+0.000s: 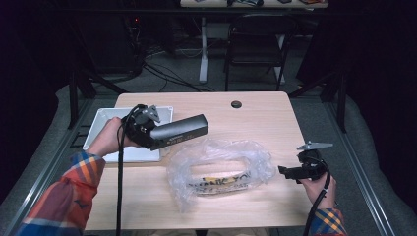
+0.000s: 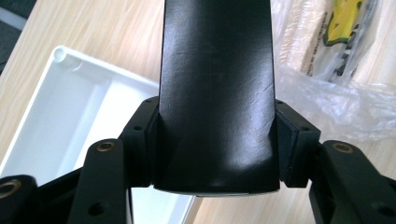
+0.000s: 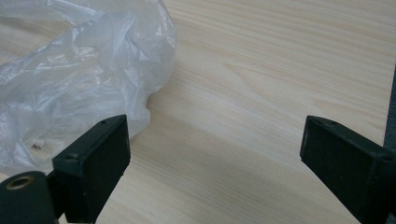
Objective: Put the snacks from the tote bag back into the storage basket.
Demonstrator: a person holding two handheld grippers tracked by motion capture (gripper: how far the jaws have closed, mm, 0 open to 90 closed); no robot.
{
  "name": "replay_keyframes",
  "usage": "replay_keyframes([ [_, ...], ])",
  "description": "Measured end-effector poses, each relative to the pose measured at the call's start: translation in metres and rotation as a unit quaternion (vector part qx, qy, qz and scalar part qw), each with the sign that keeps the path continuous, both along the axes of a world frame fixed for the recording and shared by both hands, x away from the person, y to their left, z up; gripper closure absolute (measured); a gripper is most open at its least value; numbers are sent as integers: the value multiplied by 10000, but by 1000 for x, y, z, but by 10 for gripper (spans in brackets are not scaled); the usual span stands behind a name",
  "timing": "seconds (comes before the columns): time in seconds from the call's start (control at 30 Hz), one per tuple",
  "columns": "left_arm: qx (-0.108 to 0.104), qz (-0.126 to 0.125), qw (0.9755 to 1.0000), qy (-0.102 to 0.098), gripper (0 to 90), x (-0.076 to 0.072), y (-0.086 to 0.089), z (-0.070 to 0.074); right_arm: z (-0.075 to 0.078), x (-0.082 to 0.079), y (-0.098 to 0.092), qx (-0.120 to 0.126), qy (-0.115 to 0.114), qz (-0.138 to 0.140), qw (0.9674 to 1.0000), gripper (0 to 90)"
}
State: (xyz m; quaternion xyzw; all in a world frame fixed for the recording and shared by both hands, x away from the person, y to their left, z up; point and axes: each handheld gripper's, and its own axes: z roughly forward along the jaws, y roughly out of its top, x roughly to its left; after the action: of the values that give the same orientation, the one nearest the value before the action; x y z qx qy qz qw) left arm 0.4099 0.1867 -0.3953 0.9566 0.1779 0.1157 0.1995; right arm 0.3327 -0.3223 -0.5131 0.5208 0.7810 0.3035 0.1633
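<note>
While clamped in the left gripper (image 2: 215, 186), black box (image 1: 179, 131) held above white tray (image 1: 105, 118). Right gripper (image 3: 215, 154) released, jaws wide beside plastic bag (image 1: 219, 169).

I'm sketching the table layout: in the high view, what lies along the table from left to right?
White plastic tray → long black box held in the left gripper → crumpled clear plastic bag → right gripper, jaws open, beside the bag.
</note>
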Motion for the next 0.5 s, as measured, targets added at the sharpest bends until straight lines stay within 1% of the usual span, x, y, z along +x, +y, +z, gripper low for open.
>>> replay_keyframes([
  [0.27,-92,287,9995,-56,433,0,27,4,0,0,0,-25,-1,-13,10000,79],
  [0.37,-118,376,9992,-47,433,0,36,5,0,0,0,-6,1,-12,10000,79],
  [0.43,-198,486,9986,-28,433,1,42,4,0,0,-1,-15,2,-15,10000,79],
  [0.5,-215,543,9983,-25,433,1,48,4,0,0,-1,-13,4,-12,10000,78],
])
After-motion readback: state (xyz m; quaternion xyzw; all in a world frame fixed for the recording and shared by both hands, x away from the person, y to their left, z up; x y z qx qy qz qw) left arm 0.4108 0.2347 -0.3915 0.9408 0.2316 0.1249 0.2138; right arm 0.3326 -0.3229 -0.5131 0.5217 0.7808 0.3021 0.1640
